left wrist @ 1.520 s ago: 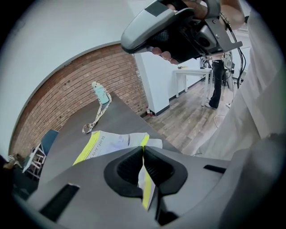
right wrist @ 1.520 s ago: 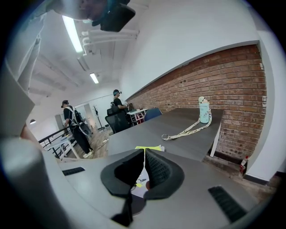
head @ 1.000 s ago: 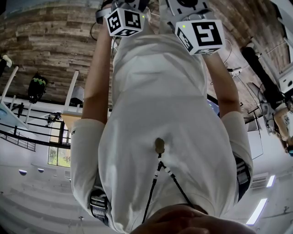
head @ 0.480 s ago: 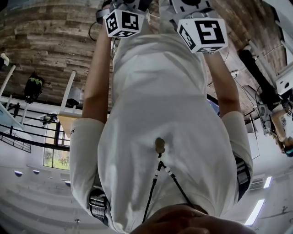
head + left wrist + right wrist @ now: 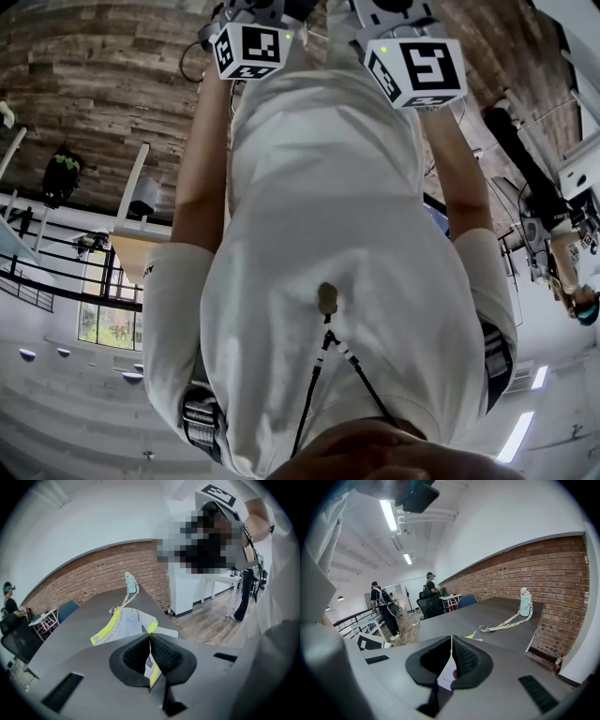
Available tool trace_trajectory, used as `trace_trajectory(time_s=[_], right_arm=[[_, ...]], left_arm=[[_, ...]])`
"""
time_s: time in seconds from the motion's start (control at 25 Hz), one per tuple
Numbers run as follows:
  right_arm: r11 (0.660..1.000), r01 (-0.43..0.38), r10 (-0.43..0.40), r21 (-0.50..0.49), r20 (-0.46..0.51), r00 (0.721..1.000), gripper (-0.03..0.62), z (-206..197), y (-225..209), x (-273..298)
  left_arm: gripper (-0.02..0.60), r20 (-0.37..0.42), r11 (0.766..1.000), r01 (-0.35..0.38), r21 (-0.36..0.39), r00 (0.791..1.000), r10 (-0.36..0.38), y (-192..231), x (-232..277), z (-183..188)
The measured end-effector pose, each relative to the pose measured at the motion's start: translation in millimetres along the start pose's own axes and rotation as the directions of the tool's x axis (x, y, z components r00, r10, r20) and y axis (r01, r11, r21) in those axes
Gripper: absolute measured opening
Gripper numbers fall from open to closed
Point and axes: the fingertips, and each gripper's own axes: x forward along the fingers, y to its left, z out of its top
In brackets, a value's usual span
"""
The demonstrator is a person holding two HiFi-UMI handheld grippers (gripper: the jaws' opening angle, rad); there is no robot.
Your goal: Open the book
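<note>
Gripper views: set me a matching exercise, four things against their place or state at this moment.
Things:
1 left tongs
2 right tongs
3 bottle
4 strap

Place or state:
A upright near the brick wall
B shut on a yellow-edged leaf of the book
C lying slack on the table
D shut on a white leaf

Pairs: 1-B, 2-D, 3-A, 4-C
</note>
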Motion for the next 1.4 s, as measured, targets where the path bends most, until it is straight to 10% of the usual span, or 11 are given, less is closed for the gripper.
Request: trace_trajectory(time_s=[1.4], right_arm=[[0.994, -0.086, 0.084, -0.073, -0.026, 0.996, 0.037, 3.0, 80.3, 19.7]], left_arm=[[0.026, 0.056, 0.941, -0.114, -0.319, 0.989, 0.139, 55.8, -78.6, -48.8]])
